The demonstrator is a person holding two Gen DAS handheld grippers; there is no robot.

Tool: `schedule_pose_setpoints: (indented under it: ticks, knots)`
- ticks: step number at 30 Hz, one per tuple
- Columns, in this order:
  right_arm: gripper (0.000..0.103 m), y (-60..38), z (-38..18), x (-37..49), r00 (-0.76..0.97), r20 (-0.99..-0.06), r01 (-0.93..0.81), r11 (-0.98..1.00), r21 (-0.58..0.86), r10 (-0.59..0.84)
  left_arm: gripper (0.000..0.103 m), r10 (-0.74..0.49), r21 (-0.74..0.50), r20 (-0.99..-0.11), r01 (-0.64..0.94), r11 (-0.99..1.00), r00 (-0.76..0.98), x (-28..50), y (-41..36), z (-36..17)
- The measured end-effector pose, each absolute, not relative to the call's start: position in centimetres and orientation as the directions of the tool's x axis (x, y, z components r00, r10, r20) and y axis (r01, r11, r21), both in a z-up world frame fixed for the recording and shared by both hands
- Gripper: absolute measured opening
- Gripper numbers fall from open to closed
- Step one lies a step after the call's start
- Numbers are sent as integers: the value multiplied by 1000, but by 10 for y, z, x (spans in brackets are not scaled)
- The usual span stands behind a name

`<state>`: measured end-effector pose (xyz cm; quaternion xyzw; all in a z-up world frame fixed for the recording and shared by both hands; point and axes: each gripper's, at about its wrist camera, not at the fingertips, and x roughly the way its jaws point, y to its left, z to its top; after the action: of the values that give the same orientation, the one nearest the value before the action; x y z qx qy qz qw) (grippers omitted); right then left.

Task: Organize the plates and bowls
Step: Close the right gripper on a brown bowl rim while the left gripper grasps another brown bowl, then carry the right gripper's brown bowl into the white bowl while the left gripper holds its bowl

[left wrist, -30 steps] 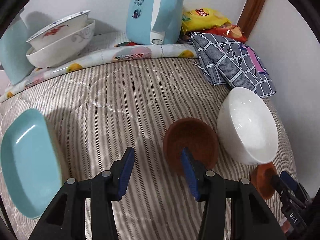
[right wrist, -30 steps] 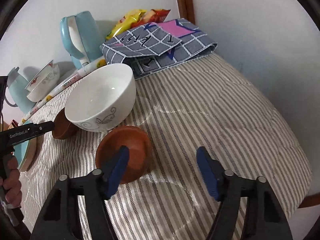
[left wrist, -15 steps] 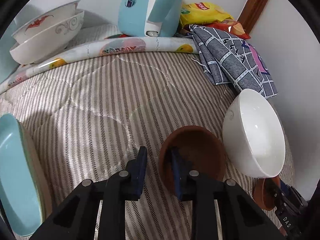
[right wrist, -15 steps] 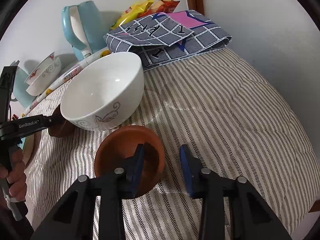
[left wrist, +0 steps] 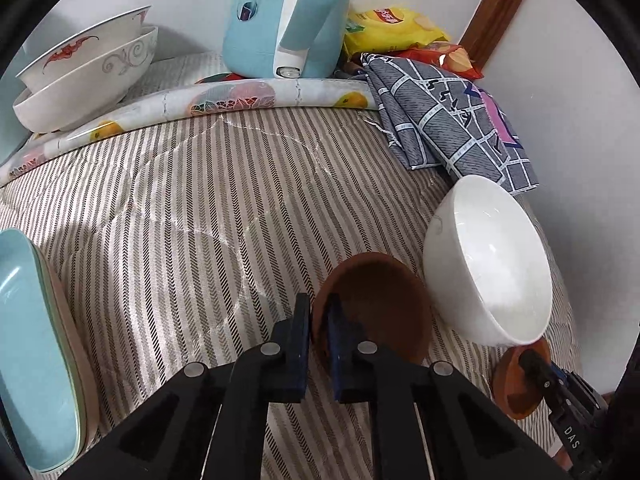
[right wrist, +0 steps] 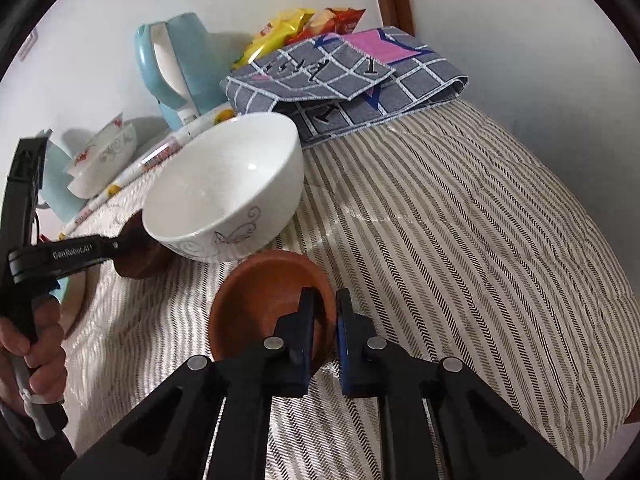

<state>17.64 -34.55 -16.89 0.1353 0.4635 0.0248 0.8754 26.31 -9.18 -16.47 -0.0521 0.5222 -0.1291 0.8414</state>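
Observation:
My left gripper point(left wrist: 318, 316) is shut on the near rim of a dark brown bowl point(left wrist: 380, 304) on the striped cloth. My right gripper point(right wrist: 324, 312) is shut on the right rim of a second, lighter brown bowl point(right wrist: 264, 300), which also shows in the left wrist view point(left wrist: 516, 384). A large white bowl point(left wrist: 484, 256) stands between the two brown bowls and also shows in the right wrist view point(right wrist: 224, 184). Two stacked patterned white bowls point(left wrist: 84, 72) stand at the back left. Stacked teal plates point(left wrist: 28, 344) lie at the left edge.
A light blue kettle point(left wrist: 288, 16) stands at the back by the wall. A folded grey checked cloth point(left wrist: 448, 108) and snack bags point(left wrist: 392, 28) lie at the back right. A rolled fruit-print mat point(left wrist: 224, 100) runs along the back. The cloth's right edge drops off point(right wrist: 592, 320).
Both grippers have closed from wide open onto the rims of their brown bowls. The left gripper has moved forward and slightly right.

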Motion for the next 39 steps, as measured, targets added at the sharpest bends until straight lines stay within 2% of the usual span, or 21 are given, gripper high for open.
schedule_pose_setpoints:
  ticks: [13,28,39]
  knots:
    - [9,-339,-145,150,616,-768,55,963,264,176,8,-280,-232,-848,161,959,450,236,-72,-141]
    - [9,-316,-73,118,719,-676,1,972,234,162,8,-301,-247,-785,172,954,542,192,-46,-81]
    - [9,-309,-51,108,730,-662,7,967,254,169,8,-282,-221,-760,175,959,585,163,-37,-52]
